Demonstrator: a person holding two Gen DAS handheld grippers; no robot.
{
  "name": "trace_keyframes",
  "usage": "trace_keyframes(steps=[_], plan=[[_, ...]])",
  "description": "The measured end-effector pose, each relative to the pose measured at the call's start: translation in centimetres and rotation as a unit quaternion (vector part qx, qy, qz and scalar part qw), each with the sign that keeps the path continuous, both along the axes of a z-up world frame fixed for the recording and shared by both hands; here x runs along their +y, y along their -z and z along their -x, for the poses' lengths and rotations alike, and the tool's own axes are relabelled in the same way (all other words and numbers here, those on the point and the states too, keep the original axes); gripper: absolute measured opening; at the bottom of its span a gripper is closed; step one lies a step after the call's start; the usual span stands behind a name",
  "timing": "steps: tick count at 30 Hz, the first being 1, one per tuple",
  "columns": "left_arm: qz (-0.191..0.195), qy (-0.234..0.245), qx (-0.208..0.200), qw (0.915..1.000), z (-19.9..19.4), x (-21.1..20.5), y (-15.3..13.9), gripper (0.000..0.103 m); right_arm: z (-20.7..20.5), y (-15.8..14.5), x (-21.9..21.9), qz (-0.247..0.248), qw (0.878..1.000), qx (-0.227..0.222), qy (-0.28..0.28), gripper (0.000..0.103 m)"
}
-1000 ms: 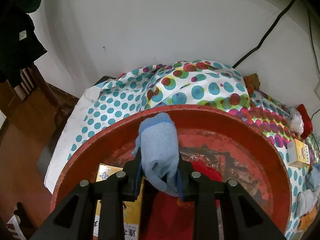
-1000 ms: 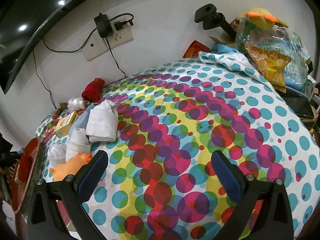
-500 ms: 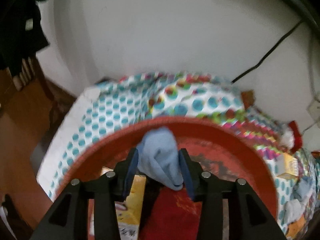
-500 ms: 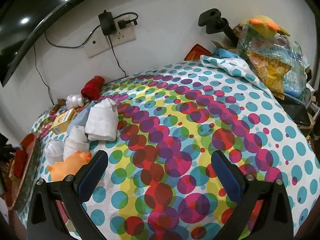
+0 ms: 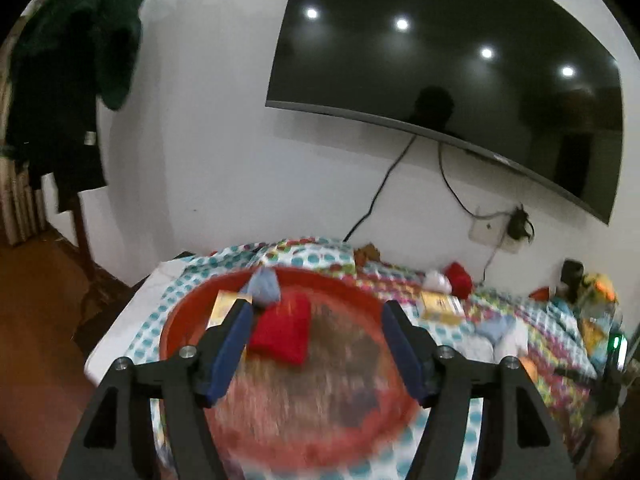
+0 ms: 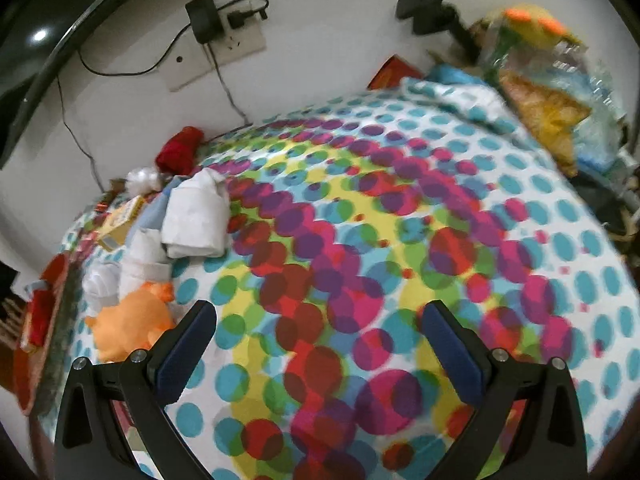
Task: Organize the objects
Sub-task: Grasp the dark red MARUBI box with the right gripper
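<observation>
My left gripper (image 5: 316, 344) is open and empty above the red basin (image 5: 176, 320). In the basin lie a light blue sock (image 5: 265, 289), a red cloth (image 5: 286, 330) and a yellow box (image 5: 222, 308). My right gripper (image 6: 318, 350) is open and empty over the dotted bedspread (image 6: 400, 240). To its left lie a white folded cloth (image 6: 198, 216), white socks (image 6: 140, 264), an orange plush toy (image 6: 132, 326), a yellow box (image 6: 120, 226) and a red sock (image 6: 180, 150). The basin's edge (image 6: 36, 320) shows at far left.
A curved TV (image 5: 460, 60) hangs on the wall above a socket with a charger (image 6: 204, 20). Bags and a plush toy (image 6: 536, 64) are piled at the bed's far right. Dark clothes (image 5: 60, 80) hang at left over a wooden floor (image 5: 36, 320).
My left gripper opened, let go of the light blue sock into the basin, and pulled back and up. My right gripper shifted slightly over the bedspread.
</observation>
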State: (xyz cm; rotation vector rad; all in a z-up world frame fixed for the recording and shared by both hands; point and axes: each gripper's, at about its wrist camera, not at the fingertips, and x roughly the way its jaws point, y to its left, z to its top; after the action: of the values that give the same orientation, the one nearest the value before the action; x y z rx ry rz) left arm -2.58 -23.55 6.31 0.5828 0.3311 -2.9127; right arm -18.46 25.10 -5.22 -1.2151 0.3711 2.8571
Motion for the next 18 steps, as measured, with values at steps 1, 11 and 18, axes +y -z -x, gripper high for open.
trace_keyframes(steps=[1,11,18], plan=[[-0.005,0.003,-0.002,1.0,-1.2,1.1,1.0,0.07,-0.7,-0.3,-0.5,-0.006,1.0,0.006,-0.007,0.103],[-0.002,0.05,-0.036,0.9981,-3.2,5.1,5.8,0.07,-6.1,-0.3,-11.3,-0.061,0.98,0.021,-0.187,0.102],[-0.014,0.052,-0.048,0.9974,-4.1,5.1,6.4,0.071,-4.8,1.3,-13.4,-0.084,0.978,-0.006,-0.193,0.061]])
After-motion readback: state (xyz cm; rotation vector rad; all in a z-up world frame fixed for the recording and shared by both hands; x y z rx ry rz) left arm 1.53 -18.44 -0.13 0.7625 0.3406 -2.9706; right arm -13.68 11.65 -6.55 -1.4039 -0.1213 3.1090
